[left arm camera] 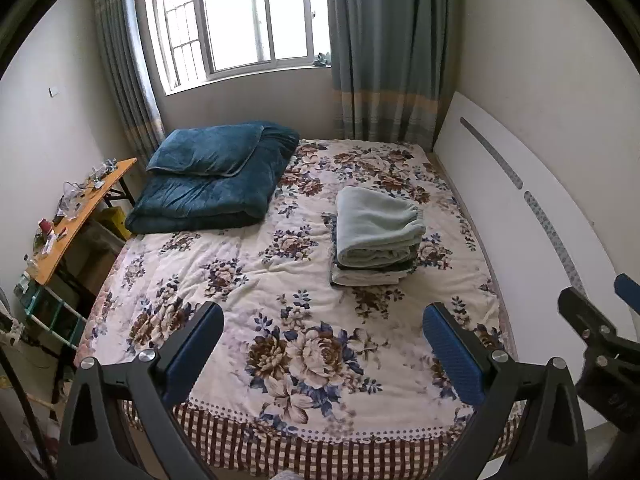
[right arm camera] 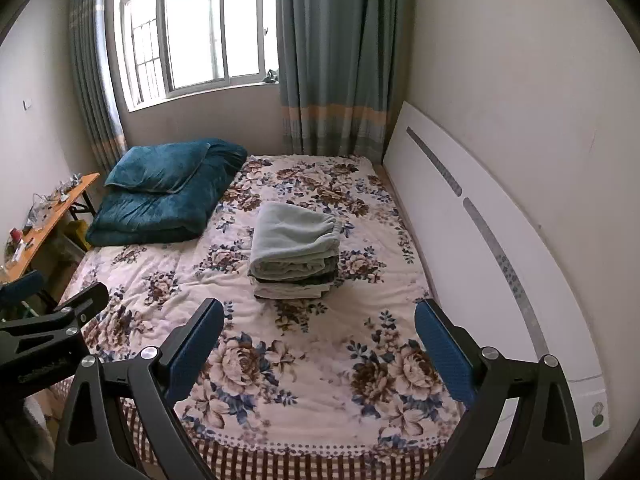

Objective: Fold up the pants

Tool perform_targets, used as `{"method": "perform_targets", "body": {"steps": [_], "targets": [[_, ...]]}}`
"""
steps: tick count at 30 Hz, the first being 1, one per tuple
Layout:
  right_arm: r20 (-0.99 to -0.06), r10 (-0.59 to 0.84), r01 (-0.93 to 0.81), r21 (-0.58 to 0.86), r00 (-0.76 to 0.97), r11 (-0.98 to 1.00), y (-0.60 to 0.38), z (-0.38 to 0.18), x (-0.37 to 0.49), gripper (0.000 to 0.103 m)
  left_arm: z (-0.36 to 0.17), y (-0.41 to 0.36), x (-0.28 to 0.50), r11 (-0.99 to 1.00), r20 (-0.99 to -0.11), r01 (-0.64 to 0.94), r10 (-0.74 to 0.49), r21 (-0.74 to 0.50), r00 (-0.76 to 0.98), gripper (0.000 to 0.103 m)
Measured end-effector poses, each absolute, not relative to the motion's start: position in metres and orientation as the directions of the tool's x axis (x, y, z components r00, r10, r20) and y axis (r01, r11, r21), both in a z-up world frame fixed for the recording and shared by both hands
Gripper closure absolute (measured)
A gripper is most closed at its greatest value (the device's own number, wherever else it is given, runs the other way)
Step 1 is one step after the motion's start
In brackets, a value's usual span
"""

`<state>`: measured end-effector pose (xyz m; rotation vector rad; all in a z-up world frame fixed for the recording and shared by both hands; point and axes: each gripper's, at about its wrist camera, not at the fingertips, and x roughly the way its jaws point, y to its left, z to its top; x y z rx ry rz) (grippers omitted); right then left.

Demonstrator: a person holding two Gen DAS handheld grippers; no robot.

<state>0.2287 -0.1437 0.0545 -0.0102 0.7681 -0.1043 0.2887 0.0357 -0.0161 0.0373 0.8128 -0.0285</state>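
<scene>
Left claw point(left arm camera: 323, 342) gapes above the bed point(left arm camera: 240, 264); folded pants point(left arm camera: 374, 222) (stacked) lie beyond.

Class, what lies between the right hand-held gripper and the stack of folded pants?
Only bare floral bedspread separates the right hand-held gripper from the folded pants, seen in the right wrist view.

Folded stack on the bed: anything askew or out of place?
Nothing stands out. The folded stack sits tidy on the bed, light green pants on top; both grippers hang open and empty.
</scene>
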Motion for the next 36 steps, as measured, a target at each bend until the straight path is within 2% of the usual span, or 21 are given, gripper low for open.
{"method": "perform_targets", "body": {"steps": [36], "targets": [[-0.711, -0.066, 0.088, -0.006, 0.700, 0.996, -0.121, 0.048, 0.199, 0.004, -0.015, 0.042, 0.282, 0.999, -0.708, -0.007, 0.039, 0.048, 0.705, 0.001]]}}
